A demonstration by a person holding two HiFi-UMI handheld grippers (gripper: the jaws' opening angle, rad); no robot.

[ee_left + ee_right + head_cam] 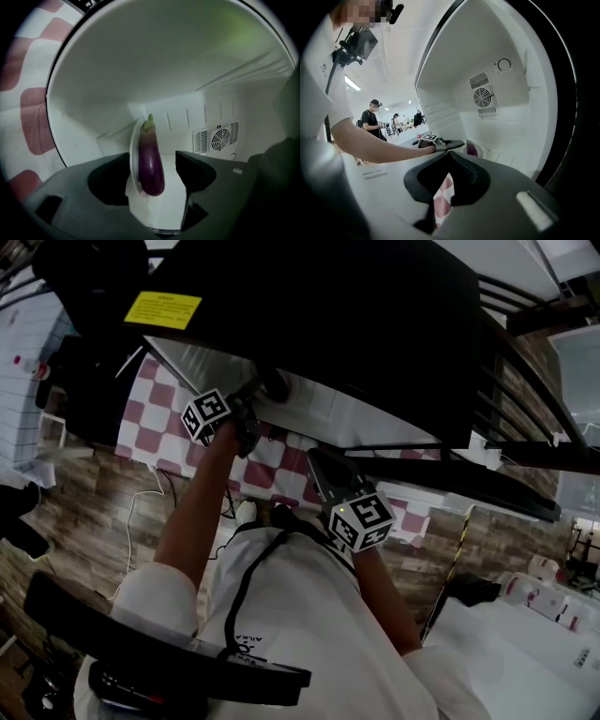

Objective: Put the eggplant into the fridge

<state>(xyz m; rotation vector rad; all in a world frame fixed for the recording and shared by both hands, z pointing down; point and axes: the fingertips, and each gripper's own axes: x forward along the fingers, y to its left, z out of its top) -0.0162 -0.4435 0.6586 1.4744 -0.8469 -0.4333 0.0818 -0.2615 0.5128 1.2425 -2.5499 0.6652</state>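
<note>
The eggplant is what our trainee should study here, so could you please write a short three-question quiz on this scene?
1. True or false: the left tool is clamped on the eggplant.
2. What does the eggplant rest on inside the fridge? A: a white plate; B: a wire rack; C: a cardboard box.
3. Fill in: the right tool has its jaws ____ and holds nothing.

Key:
1. False. Its jaws stand apart on either side of the eggplant and do not press on it.
2. A.
3. Shut.
</note>
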